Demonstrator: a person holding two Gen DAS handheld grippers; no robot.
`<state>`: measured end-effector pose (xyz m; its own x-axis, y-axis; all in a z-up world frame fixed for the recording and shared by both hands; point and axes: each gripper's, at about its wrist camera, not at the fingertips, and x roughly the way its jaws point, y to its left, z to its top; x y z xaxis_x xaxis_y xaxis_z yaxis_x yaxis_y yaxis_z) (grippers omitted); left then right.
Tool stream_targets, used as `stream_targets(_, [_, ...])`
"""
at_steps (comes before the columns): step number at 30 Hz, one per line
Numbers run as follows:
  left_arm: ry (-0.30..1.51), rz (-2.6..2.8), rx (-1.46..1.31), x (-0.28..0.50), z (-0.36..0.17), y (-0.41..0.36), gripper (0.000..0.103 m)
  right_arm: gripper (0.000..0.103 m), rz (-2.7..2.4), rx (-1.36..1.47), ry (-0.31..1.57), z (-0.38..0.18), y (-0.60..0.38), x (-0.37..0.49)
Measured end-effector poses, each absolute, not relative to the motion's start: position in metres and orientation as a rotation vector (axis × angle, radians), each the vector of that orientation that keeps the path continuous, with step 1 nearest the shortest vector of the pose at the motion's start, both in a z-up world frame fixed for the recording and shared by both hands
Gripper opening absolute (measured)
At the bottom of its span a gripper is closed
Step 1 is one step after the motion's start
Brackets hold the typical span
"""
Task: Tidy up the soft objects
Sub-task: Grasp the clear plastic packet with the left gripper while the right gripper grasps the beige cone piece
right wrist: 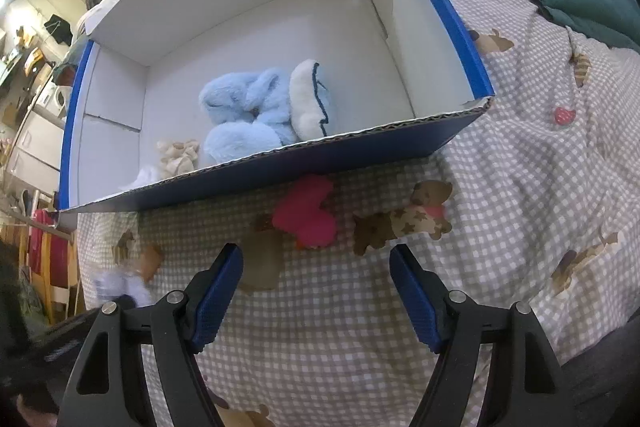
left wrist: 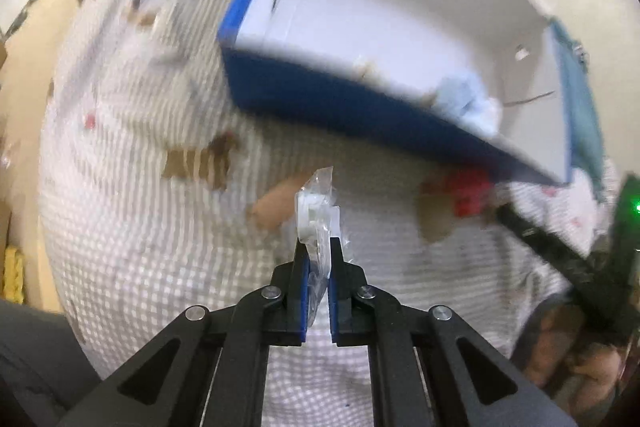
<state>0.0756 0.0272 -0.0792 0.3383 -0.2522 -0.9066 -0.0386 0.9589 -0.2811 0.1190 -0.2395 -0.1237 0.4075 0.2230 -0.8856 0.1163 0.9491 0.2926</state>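
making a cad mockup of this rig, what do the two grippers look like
Both match. The left gripper and right gripper have matte black angular linkage arms with triangular cut-outs and round silver pivot pins. Each finger ends in a flat blue pad; the right pads show a fine ribbed texture. No cables or sleeves are visible.

Left gripper (left wrist: 319, 255): black arms converge from bottom of view, blue-padded fingers (left wrist: 305, 291) nearly parallel, jaws closed tight on clear plastic packet (left wrist: 318, 219). Packet stands upright between pads, top poking past fingertips. Left view blurred.

Right gripper (right wrist: 316, 267): jaws spread wide, blue pads (right wrist: 416, 303) angled outward, nothing between them. Black arms enter from near edge, tips pointing toward far side. Sharp, level view.
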Motion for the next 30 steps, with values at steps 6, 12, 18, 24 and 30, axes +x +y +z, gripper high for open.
stream_targets(6, [1.112,-0.111,-0.22,0.074,-0.051,0.028,0.007,0.08,0.08,0.326,1.155,-0.123,-0.239,0.119])
stream_targets(12, [1.123,-0.071,-0.226,0.076,-0.057,0.033,0.007,0.08,0.123,0.293,1.156,-0.123,-0.228,0.119])
stream_targets(18, [1.141,-0.048,-0.236,0.079,-0.063,0.03,0.007,0.055,0.217,0.184,1.217,-0.137,-0.19,0.132])
stream_targets(24, [1.158,-0.025,-0.246,0.085,-0.069,0.034,0.007,0.037,0.243,0.178,1.293,-0.164,-0.174,0.144])
stream_targets(30, [1.179,-0.012,-0.223,0.089,-0.075,0.03,0.007,0.014,0.327,0.135,1.211,-0.148,-0.156,0.133])
